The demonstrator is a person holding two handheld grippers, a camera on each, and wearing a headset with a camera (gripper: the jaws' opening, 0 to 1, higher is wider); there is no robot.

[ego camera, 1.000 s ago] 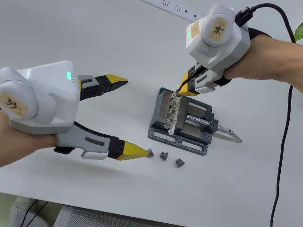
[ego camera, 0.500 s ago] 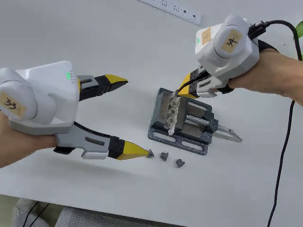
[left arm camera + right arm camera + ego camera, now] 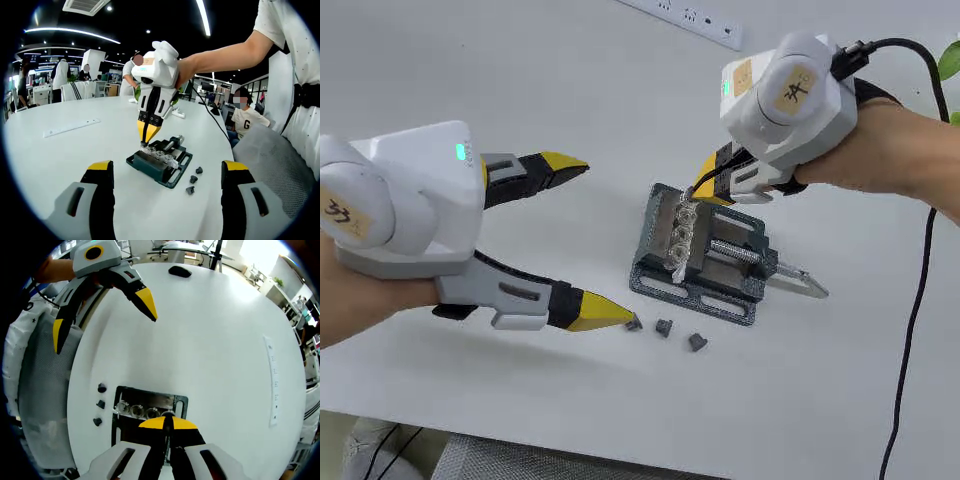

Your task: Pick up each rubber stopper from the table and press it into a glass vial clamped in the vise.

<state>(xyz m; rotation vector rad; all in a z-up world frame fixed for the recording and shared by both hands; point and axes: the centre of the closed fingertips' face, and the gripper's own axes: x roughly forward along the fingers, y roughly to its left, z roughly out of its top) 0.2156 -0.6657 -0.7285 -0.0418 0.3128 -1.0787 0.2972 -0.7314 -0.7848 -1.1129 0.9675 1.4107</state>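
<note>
White table — vise, power strip on it — ceiling lights above.

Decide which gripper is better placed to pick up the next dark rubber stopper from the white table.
Left. The left gripper is open, its yellow tip beside the nearest dark rubber stopper; the right gripper is shut above the glass vials in the dark metal vise.

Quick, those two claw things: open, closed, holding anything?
Left gripper: open, empty.
Right gripper: closed, tips down at the vise; cannot tell if it holds anything.
</note>
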